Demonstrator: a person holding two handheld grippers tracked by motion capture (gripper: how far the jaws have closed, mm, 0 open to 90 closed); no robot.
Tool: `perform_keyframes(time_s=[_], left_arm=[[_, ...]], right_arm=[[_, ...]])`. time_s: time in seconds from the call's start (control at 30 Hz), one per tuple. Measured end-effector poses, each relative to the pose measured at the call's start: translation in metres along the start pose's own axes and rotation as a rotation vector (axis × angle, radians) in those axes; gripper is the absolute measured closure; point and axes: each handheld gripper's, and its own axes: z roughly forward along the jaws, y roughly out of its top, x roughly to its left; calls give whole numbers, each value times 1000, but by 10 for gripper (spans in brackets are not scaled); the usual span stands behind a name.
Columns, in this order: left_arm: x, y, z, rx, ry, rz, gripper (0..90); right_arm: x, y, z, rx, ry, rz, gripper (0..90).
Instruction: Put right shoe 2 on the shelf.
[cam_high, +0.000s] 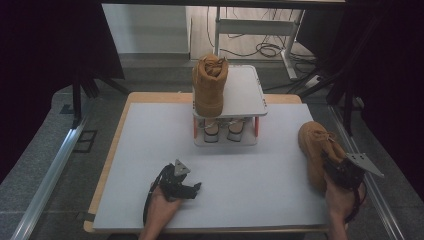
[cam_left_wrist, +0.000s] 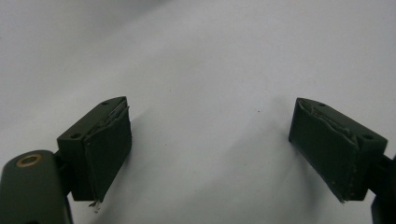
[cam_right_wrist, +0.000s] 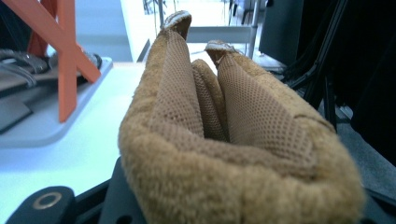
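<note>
- A tan suede boot (cam_high: 316, 150) lies near the right edge of the white table (cam_high: 150, 165), toe pointing toward the far side, its padded collar (cam_right_wrist: 233, 158) toward me.
- My right gripper (cam_high: 339, 171) has its jaws around that collar; the right gripper view looks straight over the squeezed mesh lining, and the pads appear to press the boot from both sides.
- My right hand (cam_high: 342, 197) holds the gripper at the table's near right corner.
- My left gripper (cam_high: 186, 186) rests by the near edge, left of centre, jaws spread wide with only bare tabletop between the pads (cam_left_wrist: 107, 149).
- A second tan boot (cam_high: 209, 85) stands upright on the left side of a small white shoe rack's (cam_high: 247, 95) top shelf, at the far middle of the table.
- Pale sandals (cam_high: 223, 131) sit on the rack's lower shelf, beside its orange legs (cam_high: 256, 126).
</note>
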Motion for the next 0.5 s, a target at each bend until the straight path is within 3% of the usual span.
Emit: perform_keyframes(time_s=[0.23, 0.5], left_arm=[[0, 0, 0, 1, 0, 1, 131], [0, 0, 0, 1, 0, 0, 131]], right_arm=[[8, 11, -8, -64, 1, -6, 556], [21, 29, -12, -111, 38, -8, 554]])
